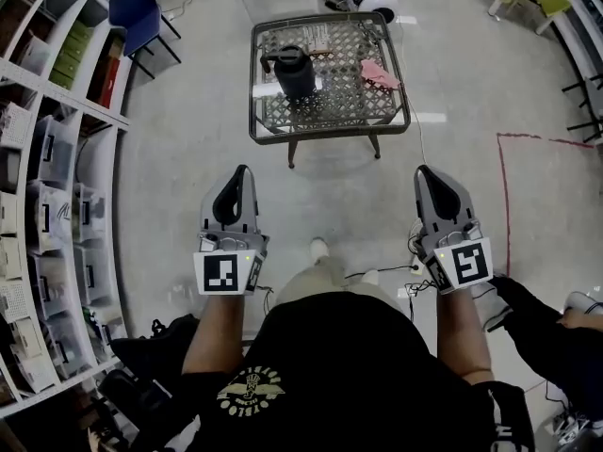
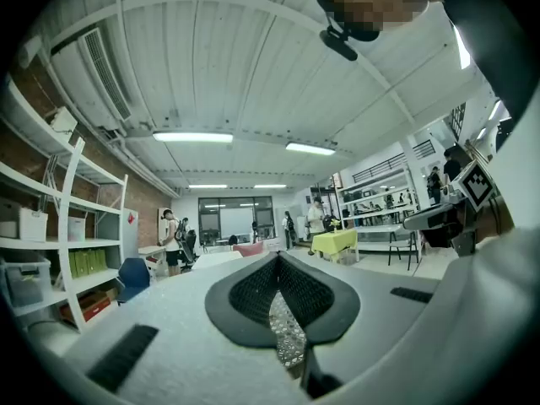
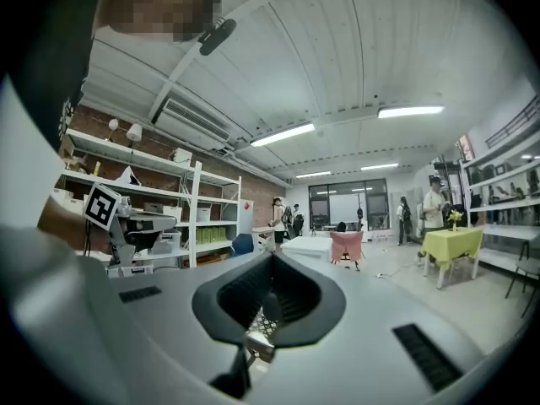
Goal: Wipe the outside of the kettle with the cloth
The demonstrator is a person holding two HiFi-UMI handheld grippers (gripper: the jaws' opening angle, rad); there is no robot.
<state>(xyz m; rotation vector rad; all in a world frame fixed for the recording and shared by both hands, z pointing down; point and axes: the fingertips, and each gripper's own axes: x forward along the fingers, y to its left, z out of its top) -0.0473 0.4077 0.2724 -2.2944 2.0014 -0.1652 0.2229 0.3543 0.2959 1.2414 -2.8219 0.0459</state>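
Dark kettle (image 1: 294, 72) stands on mesh table (image 1: 330, 106), top middle of head view. Pink cloth (image 1: 380, 73) lies on same table, to right of kettle, not touching it. Left gripper (image 1: 242, 173) and right gripper (image 1: 423, 171) sit lower in frame, well apart from table. Both are pinched closed, nothing in them. Shelves (image 1: 57, 158) run down left edge.
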